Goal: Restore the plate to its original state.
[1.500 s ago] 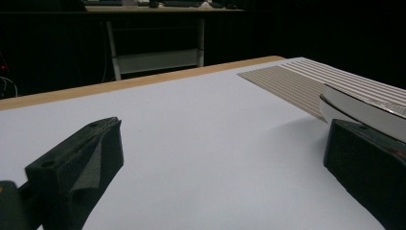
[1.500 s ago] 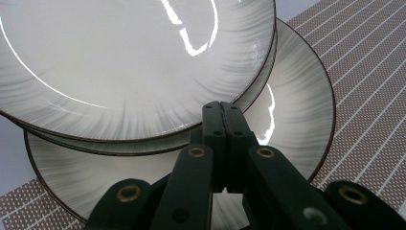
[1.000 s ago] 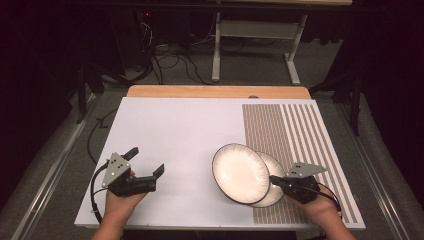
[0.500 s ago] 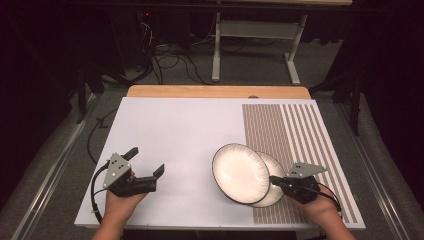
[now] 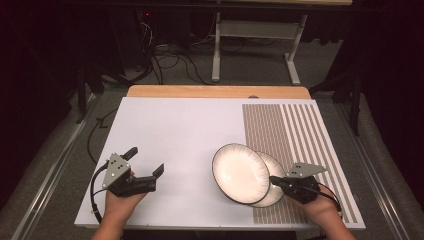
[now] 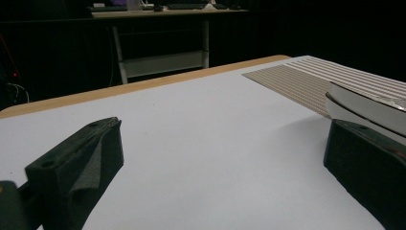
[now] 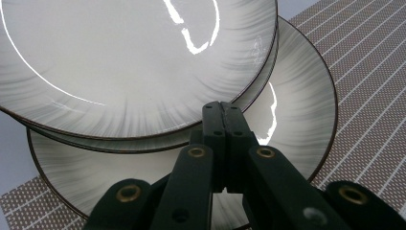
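Beneath both claws, a wide white tabletop (image 5: 190,135), with a striped mat (image 5: 295,130) covering the stretch ahead of and under the right claw (image 5: 274,180).

Directly ahead of that right claw, two pale plates with dark rims. Upper plate (image 5: 240,172) tilted, its far edge raised and leaning away toward the left claw's side. Lower plate (image 5: 276,167) flat on the mat, just under the claw tips and half covered by the upper one. No long axis to speak of on a round plate, so what matters is the rim nearest the claw.

Right claw squeezed fully together, apparently nipping that near rim of the upper plate, tips pointing along the plate toward its middle.

Left claw (image 5: 145,161) gaping wide, gripping nothing, low over bare tabletop, with the plates well off to its right and slightly ahead.

Judged nearer by far: the right hand, already on the plate. Likely next, lifting the upper plate clear of the lower one, taking care that the thin pinched rim does not slip.
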{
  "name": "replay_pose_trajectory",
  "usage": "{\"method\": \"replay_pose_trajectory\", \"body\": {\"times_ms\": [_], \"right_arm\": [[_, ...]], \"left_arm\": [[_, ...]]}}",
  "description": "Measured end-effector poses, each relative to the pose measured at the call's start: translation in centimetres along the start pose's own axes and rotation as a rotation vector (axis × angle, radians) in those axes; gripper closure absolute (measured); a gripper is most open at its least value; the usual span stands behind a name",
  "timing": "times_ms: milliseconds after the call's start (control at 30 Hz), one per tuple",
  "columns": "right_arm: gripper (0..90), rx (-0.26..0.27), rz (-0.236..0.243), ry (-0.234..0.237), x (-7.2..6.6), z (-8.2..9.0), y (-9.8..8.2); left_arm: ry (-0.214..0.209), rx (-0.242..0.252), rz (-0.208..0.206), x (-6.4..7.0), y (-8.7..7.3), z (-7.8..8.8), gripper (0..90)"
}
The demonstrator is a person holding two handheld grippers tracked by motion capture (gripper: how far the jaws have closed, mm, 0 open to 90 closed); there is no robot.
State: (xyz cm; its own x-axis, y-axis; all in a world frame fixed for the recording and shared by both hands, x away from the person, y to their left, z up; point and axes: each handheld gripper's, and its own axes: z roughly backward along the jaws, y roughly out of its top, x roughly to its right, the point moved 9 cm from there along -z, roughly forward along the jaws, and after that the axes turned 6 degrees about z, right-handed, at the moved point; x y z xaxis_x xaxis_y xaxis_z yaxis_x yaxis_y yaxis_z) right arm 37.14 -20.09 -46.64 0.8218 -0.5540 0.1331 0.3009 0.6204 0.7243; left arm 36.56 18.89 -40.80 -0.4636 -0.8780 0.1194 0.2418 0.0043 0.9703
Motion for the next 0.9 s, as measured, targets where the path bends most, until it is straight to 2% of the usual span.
{"method": "replay_pose_trajectory", "body": {"times_ms": [367, 900], "right_arm": [[90.0, 0.002, -0.005, -0.003, 0.15, 0.06, -0.03], [90.0, 0.013, -0.022, -0.008, 0.52, 0.37, -0.19]], "left_arm": [[-0.003, 0.000, 0.016, -0.23, -0.03, 0.06, 0.5], [-0.005, -0.002, 0.018, -0.18, -0.07, 0.01, 0.5]]}}
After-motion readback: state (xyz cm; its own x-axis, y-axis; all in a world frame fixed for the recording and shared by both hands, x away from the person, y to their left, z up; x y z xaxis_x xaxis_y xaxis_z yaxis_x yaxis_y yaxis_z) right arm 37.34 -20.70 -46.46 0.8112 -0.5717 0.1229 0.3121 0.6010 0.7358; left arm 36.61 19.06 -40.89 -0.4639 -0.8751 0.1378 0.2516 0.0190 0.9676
